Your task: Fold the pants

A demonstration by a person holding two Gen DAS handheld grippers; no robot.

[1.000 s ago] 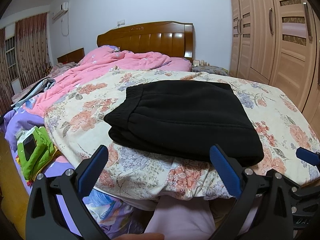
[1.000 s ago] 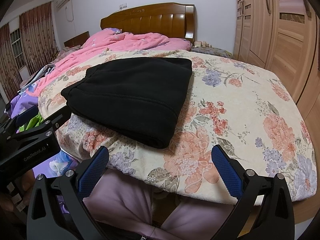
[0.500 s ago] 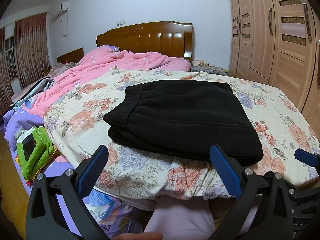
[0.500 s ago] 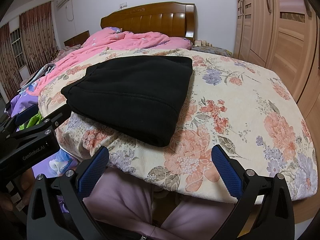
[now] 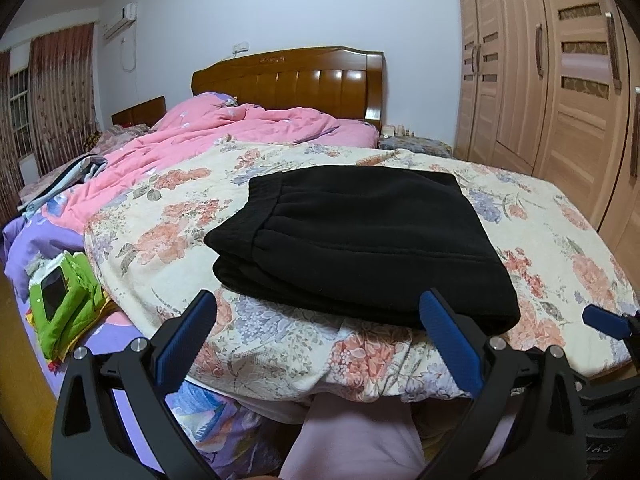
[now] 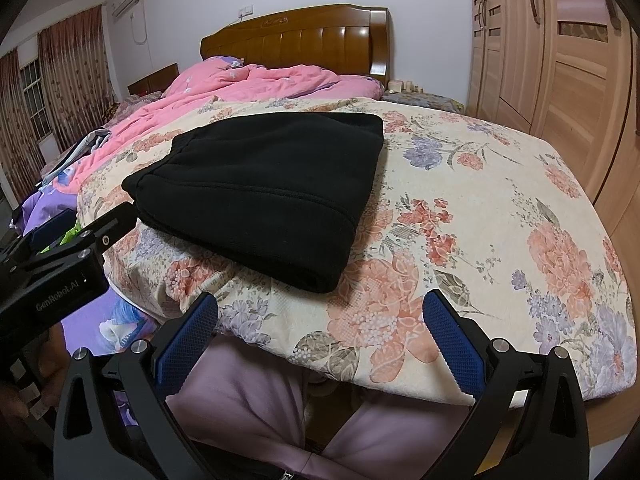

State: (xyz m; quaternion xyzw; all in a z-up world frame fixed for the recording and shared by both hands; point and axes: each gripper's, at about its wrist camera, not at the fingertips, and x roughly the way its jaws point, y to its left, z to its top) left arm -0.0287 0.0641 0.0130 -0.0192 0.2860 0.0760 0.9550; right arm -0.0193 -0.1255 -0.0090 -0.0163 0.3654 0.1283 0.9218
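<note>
**Pants lie folded on the bed**

Pants (image 5: 360, 248), black, sit as a folded stack on the floral bedspread (image 5: 560, 240) near the foot of the bed, waistband toward the pink quilt (image 5: 224, 136). Left tongs (image 5: 316, 332) and right tongs (image 6: 320, 332) both hang released, spread wide, short of the fabric and holding nothing.

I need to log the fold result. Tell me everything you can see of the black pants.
The black pants look like thick, fleecy fabric, folded into a compact, roughly rectangular stack of several layers. The gathered elastic waistband lies on top at the left end in the left wrist view. They lie flat on the floral bedspread near the bed's foot edge. Nothing else touches them: the left gripper and right gripper are both open and clear of them.
</note>
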